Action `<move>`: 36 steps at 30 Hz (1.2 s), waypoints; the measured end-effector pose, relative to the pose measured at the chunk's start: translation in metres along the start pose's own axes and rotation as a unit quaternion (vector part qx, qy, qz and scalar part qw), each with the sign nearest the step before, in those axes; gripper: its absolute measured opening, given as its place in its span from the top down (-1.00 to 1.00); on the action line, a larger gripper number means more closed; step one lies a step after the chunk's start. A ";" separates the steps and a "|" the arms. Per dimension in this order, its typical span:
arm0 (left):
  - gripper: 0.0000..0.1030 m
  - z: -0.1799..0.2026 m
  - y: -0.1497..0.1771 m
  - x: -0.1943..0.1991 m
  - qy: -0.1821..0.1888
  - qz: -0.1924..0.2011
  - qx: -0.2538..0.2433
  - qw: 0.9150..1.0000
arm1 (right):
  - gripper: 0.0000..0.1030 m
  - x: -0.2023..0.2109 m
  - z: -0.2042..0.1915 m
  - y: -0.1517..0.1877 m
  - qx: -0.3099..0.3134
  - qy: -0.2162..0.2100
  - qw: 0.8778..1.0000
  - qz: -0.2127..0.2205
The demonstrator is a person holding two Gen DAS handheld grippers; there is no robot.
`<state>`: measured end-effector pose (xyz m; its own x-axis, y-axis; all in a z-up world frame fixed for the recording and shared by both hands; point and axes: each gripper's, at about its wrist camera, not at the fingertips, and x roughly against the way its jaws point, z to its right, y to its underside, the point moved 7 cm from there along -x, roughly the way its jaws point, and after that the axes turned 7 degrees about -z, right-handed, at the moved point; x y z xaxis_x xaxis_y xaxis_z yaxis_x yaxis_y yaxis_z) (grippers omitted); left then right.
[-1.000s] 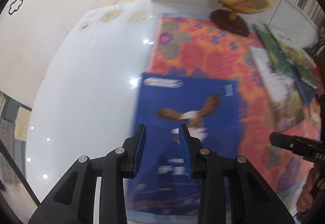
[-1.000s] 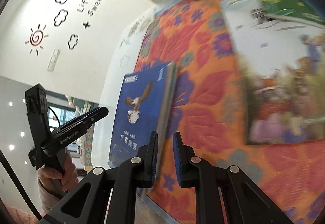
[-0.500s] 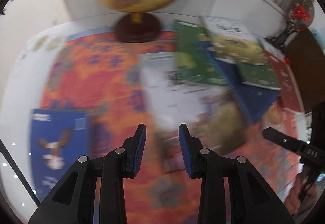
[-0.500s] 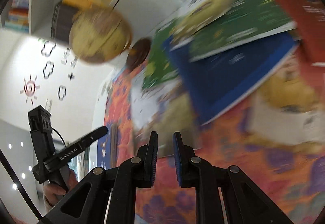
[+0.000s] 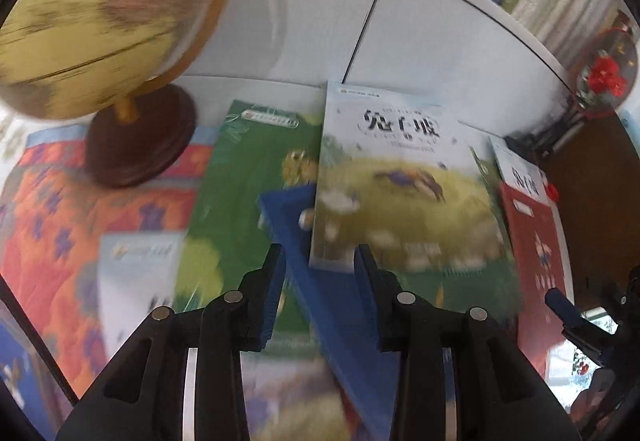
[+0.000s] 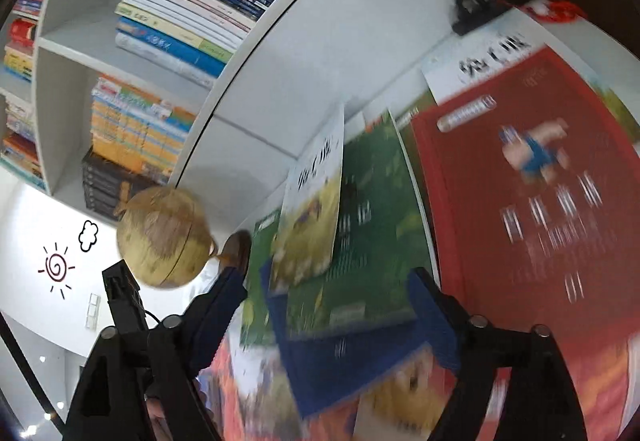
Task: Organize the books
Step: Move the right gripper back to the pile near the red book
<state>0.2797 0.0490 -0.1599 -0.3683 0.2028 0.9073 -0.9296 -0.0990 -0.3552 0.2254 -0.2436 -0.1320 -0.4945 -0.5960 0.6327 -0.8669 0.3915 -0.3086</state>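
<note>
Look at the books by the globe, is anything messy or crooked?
Yes. The books lie in a messy overlapping heap beside the globe. A pale rabbit-title book sits crooked across a green book and a blue book, while a red book covers another.

Desk (image 5: 248,85): we see white top under an orange flowered mat (image 5: 48,209) | globe (image 5: 136,145) stands at the mat's far edge | overlapping books (image 5: 248,177) spread along the desk's far edge against the white cabinet (image 5: 304,25)
</note>
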 end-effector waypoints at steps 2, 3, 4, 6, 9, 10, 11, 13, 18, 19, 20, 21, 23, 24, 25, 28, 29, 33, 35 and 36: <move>0.36 0.000 -0.008 -0.015 0.010 -0.010 0.012 1.000 | -0.62 -0.021 -0.002 -0.014 0.008 0.000 1.000 -0.015; 0.36 0.000 -0.012 -0.025 0.025 -0.017 0.024 0.999 | -0.62 -0.031 -0.004 -0.017 0.012 0.000 1.000 -0.024; 0.36 0.001 -0.014 -0.029 0.032 -0.021 0.029 0.999 | -0.62 -0.042 -0.005 -0.022 0.017 0.005 0.999 -0.030; 0.34 0.006 -0.016 -0.038 0.047 -0.023 0.030 0.998 | -0.62 -0.059 -0.006 -0.031 0.037 0.041 0.998 -0.024; 0.27 0.017 -0.020 -0.040 0.016 0.001 -0.022 1.000 | -0.62 -0.077 -0.008 -0.044 0.073 0.117 0.990 -0.011; 0.25 0.021 -0.020 -0.041 0.002 0.004 -0.046 0.999 | -0.62 -0.081 -0.007 -0.047 0.076 0.134 0.988 -0.012; 0.20 0.024 -0.020 -0.040 -0.004 0.005 -0.060 0.998 | -0.62 -0.087 -0.005 -0.050 0.073 0.131 0.988 -0.018; 0.18 0.024 -0.022 -0.040 0.000 0.001 -0.061 0.998 | -0.63 -0.095 -0.002 -0.052 0.062 0.110 0.992 -0.031; -0.05 0.011 -0.031 -0.035 -0.007 0.007 -0.029 1.000 | -0.59 -0.101 -0.010 -0.044 0.038 0.014 0.997 -0.067; -0.06 0.011 -0.032 -0.034 -0.005 0.006 -0.032 0.999 | -0.22 -0.101 -0.009 -0.042 0.024 -0.003 0.997 -0.072; -0.06 0.016 -0.031 -0.034 0.000 0.000 -0.041 0.999 | 0.10 -0.104 -0.003 -0.039 0.006 -0.005 0.997 -0.082; -0.06 0.019 -0.029 -0.034 0.008 -0.003 -0.048 0.999 | 0.75 -0.108 0.004 -0.035 -0.013 0.001 0.995 -0.097; -0.09 0.028 -0.026 -0.032 0.030 -0.011 -0.047 0.998 | 0.95 -0.107 0.021 -0.026 -0.074 -0.033 0.992 -0.101; -0.08 0.028 -0.025 -0.031 0.032 -0.011 -0.043 0.998 | 0.97 -0.105 0.024 -0.023 -0.090 -0.042 0.990 -0.101; -0.08 0.028 -0.023 -0.029 0.040 -0.011 -0.040 0.998 | 0.97 -0.101 0.025 -0.020 -0.091 -0.038 0.990 -0.101; -0.08 0.026 -0.016 -0.024 0.068 -0.016 -0.029 0.997 | 0.97 -0.087 0.020 -0.012 -0.059 0.014 0.994 -0.093; -0.08 0.026 -0.013 -0.024 0.076 -0.020 -0.027 0.997 | 0.97 -0.083 0.018 -0.006 -0.051 0.026 0.994 -0.093; -0.08 0.027 0.013 -0.012 0.076 -0.033 -0.050 0.995 | 0.99 -0.065 0.025 0.020 -0.058 0.021 0.992 -0.109; -0.08 0.032 0.024 -0.009 0.070 -0.032 -0.065 0.995 | 1.00 -0.059 0.029 0.032 -0.059 0.019 0.992 -0.111; -0.10 0.033 0.028 -0.008 0.069 -0.030 -0.075 0.994 | 1.00 -0.058 0.029 0.034 -0.057 0.017 0.992 -0.110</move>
<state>0.2572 0.0127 -0.1693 -0.3008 0.3362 0.8925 -0.9386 0.0614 -0.3394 0.2231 -0.2161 -0.1995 -0.2903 -0.6522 0.7003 -0.9395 0.3332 -0.0791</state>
